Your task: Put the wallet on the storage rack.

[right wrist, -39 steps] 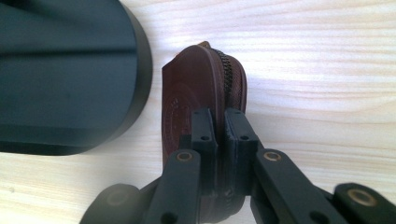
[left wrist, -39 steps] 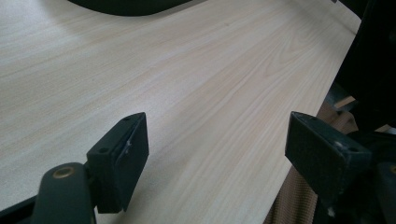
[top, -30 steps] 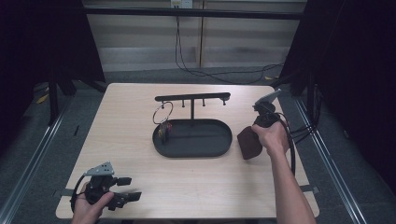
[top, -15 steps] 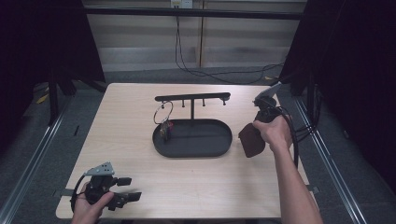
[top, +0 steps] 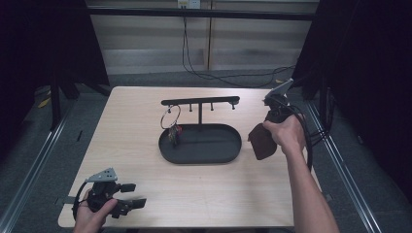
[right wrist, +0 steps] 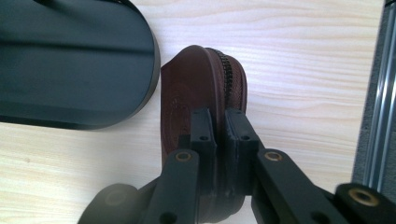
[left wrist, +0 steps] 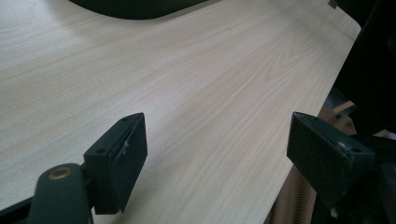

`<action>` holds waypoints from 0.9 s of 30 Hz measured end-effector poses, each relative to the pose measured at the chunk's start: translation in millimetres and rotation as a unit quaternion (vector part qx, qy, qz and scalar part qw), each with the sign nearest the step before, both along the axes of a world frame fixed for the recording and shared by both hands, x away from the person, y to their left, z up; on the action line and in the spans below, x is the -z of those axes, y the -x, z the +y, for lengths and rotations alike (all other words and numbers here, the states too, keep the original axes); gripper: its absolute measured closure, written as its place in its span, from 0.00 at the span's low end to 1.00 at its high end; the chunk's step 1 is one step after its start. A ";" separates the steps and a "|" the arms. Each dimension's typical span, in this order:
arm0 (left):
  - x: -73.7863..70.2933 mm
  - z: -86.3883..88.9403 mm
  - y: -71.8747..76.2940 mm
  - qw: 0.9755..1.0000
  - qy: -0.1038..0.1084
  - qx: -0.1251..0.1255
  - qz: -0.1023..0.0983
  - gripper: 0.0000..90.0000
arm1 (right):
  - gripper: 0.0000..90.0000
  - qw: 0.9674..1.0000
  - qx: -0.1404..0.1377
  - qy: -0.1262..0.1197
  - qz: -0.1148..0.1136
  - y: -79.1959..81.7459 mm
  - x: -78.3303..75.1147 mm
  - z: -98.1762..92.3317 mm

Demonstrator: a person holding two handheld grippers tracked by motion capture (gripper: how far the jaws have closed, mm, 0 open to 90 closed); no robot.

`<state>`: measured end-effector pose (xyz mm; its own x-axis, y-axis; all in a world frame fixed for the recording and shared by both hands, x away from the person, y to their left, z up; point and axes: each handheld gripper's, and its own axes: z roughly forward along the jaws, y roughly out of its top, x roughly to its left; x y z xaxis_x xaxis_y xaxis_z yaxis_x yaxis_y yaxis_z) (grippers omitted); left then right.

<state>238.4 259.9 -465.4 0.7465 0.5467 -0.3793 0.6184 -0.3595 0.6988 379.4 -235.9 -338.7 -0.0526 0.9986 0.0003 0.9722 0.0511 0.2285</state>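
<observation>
A brown zipped leather pouch [right wrist: 205, 79] hangs from my right gripper [right wrist: 219, 123], whose jaws are shut on its edge. In the high view the pouch [top: 261, 141] is lifted just above the table, right of the black oval tray [top: 228, 150]. A black stand with a crossbar [top: 200, 101] rises from the tray, and a key ring with keys [top: 172, 127] hangs from its left peg. My left gripper [top: 130, 195] rests near the table's front left corner, open, with bare wood between its jaws [left wrist: 215, 140].
The light wooden table [top: 126, 121] has metal rails [top: 340, 145] along its sides. Cables [top: 189, 53] trail on the floor behind it. Dark curtains stand at both sides. The tray's rim [right wrist: 152, 70] lies close to the pouch's left side.
My right gripper has risen with the pouch in its grip, so the pouch now hangs a little higher beside the tray. The left gripper has stayed put.
</observation>
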 end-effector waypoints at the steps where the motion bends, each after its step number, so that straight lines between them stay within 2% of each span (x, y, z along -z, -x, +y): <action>1: 0.1 -0.1 0.0 1.000 0.000 0.000 0.000 0.23 | 0.93 1.000 0.001 -0.001 -0.004 0.2 -2.4 -0.3; 5: 0.6 -0.5 -0.3 1.000 0.000 0.002 0.004 0.22 | 0.93 1.000 0.002 0.007 -0.010 0.7 -13.4 1.2; 9: 0.4 -0.2 -0.4 1.000 0.001 0.001 0.004 0.22 | 0.93 1.000 0.000 0.003 -0.016 0.7 -20.7 3.3; 14: 1.0 -0.4 -0.6 1.000 0.000 0.002 0.004 0.22 | 0.93 1.000 -0.005 -0.004 -0.020 -1.5 -19.0 9.2; 16: 1.1 -0.6 -0.7 1.000 0.000 0.002 0.005 0.22 | 0.93 1.000 -0.004 -0.008 -0.028 -3.1 -18.8 12.4; 18: 1.1 -0.4 -0.7 1.000 0.000 0.001 0.005 0.22 | 0.93 0.999 -0.004 -0.023 -0.039 -4.5 -19.8 15.4; 22: 1.1 -0.2 -0.6 1.000 0.000 0.005 0.006 0.22 | 0.93 0.998 -0.007 -0.033 -0.047 -7.7 -20.2 22.1; 27: 1.1 -0.6 -0.8 1.000 -0.001 0.005 0.007 0.22 | 0.93 0.998 -0.019 -0.043 -0.042 -11.0 -18.3 29.1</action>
